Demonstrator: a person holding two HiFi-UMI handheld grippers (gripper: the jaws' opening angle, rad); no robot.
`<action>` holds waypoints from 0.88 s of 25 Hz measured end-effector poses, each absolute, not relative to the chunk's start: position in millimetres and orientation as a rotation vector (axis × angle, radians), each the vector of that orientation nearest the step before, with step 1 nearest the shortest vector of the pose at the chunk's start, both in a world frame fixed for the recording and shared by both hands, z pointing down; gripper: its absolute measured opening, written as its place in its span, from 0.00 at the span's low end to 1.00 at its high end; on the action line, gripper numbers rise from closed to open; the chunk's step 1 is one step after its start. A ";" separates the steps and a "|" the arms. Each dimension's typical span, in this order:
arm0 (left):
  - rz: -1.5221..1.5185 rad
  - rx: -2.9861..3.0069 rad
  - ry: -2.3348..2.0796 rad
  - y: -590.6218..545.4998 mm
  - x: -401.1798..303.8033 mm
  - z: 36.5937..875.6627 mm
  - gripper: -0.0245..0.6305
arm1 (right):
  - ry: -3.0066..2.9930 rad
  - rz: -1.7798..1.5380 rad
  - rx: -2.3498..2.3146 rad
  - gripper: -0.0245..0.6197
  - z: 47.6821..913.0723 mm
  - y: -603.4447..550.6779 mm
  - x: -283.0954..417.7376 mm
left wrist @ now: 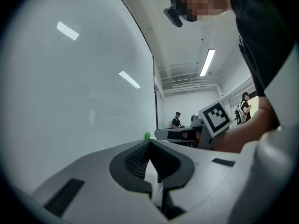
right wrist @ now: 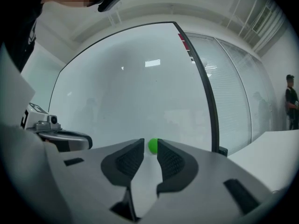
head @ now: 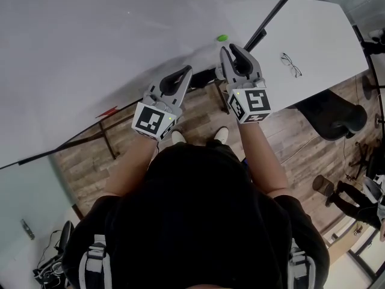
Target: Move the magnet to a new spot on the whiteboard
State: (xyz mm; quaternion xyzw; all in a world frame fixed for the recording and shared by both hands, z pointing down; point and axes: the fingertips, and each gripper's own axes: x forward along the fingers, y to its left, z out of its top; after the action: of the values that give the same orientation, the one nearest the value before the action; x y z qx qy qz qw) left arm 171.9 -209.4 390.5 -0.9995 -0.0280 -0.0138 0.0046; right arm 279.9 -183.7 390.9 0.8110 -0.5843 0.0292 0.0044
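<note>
White glossy whiteboard fills the background ahead of both tools. On the right gripper the jaws stand apart, their pads pressing on nothing. The small round green magnet sticks to the board just beyond the tips, showing in the gap between them. To its left, the left gripper has its jaws together and empty, facing bare board. Past the board's black frame, a white table carries a pair of glasses above the wood-plank floor.
</note>
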 end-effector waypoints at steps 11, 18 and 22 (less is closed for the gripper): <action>-0.048 -3.148 -0.101 -214.9 180.5 390.0 0.04 | -1.781 0.094 2.543 0.26 395.3 -198.2 294.3; -0.061 -3.158 -0.079 -221.2 181.1 397.8 0.04 | -1.774 0.095 2.532 0.26 401.2 -203.5 298.5; -0.063 -3.162 -0.071 -223.7 180.8 398.1 0.04 | -1.778 0.092 2.528 0.26 401.8 -208.1 298.1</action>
State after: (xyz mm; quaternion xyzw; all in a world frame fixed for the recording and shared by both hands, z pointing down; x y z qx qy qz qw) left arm 180.8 -223.7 398.1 -0.9995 -0.0224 -0.0199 -0.0110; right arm 298.1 -208.1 401.8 0.8173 -0.5749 0.0296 0.0246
